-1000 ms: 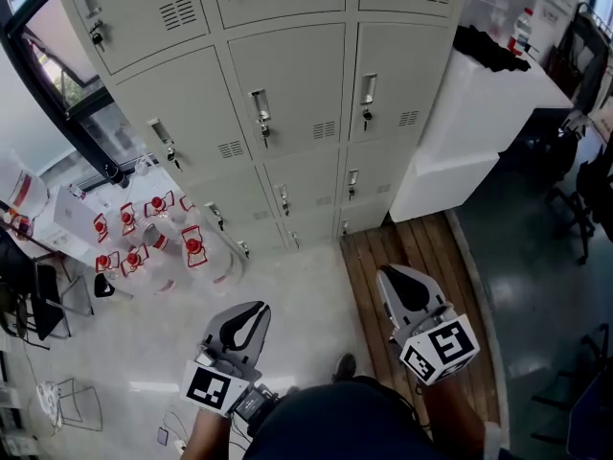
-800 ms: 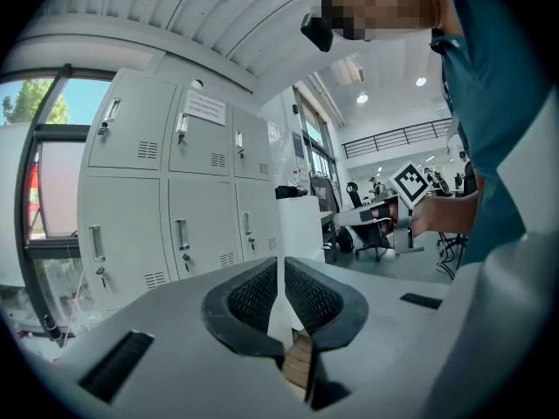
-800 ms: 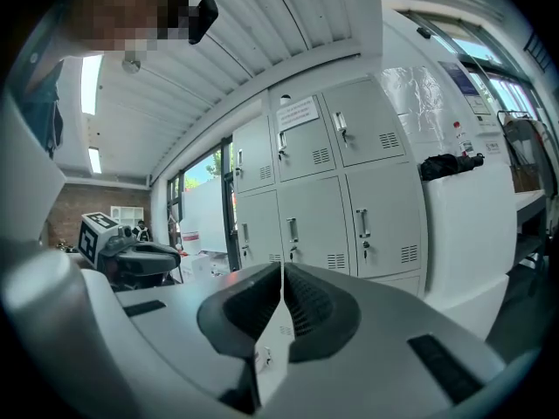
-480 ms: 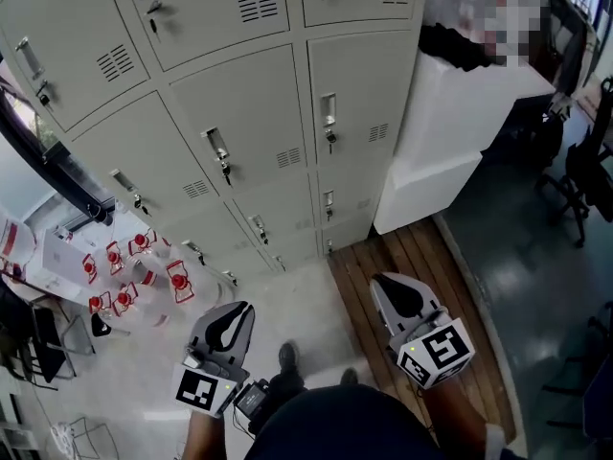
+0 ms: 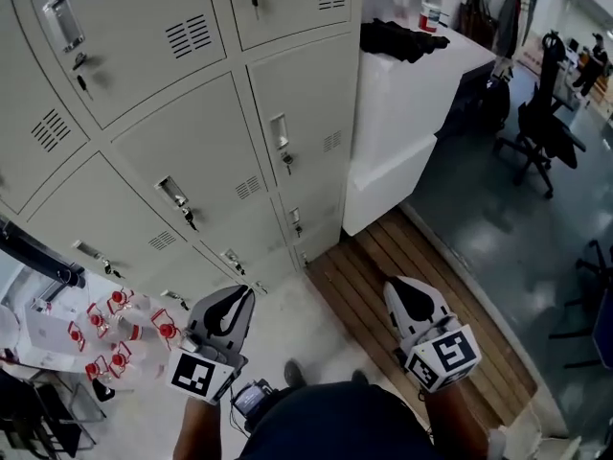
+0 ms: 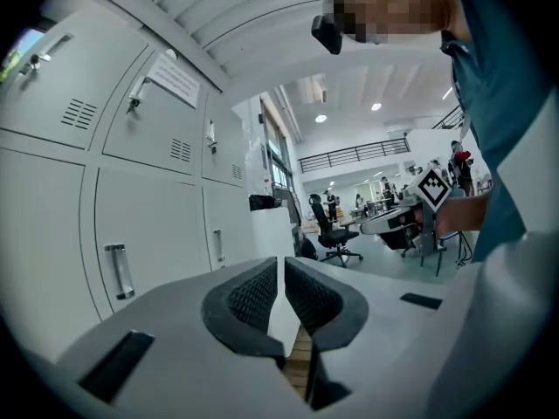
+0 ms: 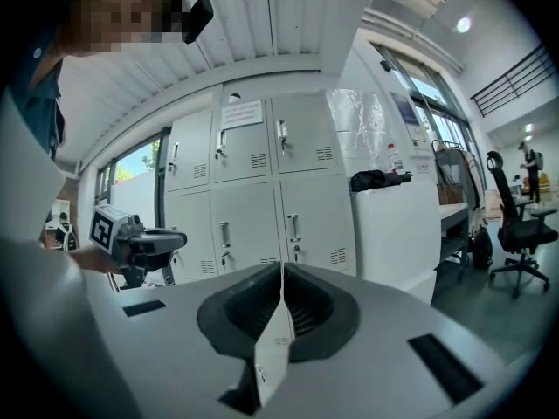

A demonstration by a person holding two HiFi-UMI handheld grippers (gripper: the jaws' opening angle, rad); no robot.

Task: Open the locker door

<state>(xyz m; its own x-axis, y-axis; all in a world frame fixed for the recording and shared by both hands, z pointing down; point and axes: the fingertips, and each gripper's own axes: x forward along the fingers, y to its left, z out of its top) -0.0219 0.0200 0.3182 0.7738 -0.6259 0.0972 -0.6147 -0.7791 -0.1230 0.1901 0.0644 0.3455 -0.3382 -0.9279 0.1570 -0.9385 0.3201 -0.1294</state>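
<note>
The lockers (image 5: 192,151) fill the view ahead of both sets of jaws, well apart from them. Their doors are pale grey sheet metal, all closed, each with a louvred vent and a chrome pull handle, and keys hang from several locks. Off to the right of the jaws stands a boxy white counter (image 5: 402,113) with a black cloth bundle (image 5: 397,38) on top. On the left gripper (image 5: 247,293), the ribbed black pads are pinched to a hairline slit with nothing between. The right gripper (image 5: 395,284) has its jaws fully together, empty too. There's a paper label (image 7: 242,112) on an upper door, its print too small to read.
</note>
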